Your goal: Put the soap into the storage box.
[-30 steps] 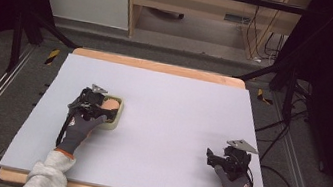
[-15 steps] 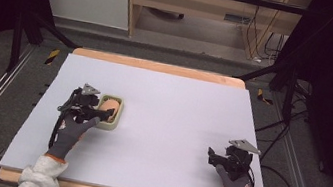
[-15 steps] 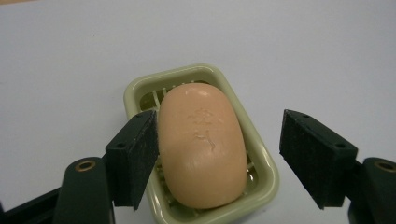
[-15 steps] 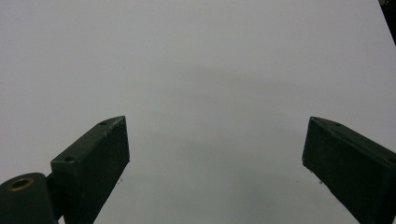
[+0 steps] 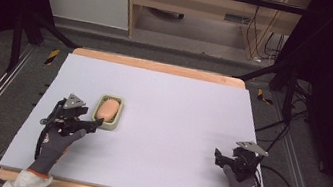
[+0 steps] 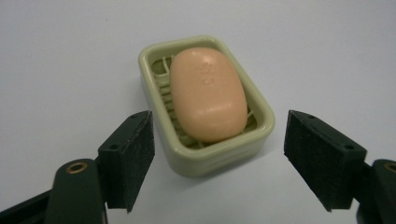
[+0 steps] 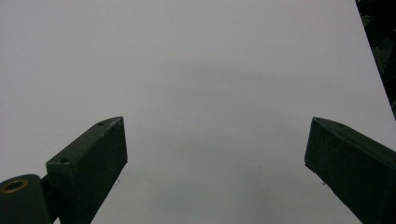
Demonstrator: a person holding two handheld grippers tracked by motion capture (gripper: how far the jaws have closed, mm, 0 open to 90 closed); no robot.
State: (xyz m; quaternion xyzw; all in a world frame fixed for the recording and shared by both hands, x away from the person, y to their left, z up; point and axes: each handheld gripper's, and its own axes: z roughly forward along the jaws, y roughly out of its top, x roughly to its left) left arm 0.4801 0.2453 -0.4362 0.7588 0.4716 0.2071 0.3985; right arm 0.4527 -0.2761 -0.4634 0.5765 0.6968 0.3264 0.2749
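A peach-coloured oval soap (image 6: 208, 94) lies flat inside a pale green, round-cornered rectangular dish (image 6: 243, 142), resting on the ridged insert at its bottom. The soap bears a faint embossed mark on top, too blurred to read. The dish sits upright on the left part of the table (image 5: 177, 110).

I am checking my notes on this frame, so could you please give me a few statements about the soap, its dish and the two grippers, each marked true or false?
1. The peach soap bar lies inside the pale green soap dish. True.
2. The left gripper is shut on the dish. False: its jaws stand open, one on either side of the dish's near end, apart from it.
3. The right gripper is open over bare tabletop. True.
4. The soap dish sits beside the right gripper. False: it sits by the left gripper, across the table.
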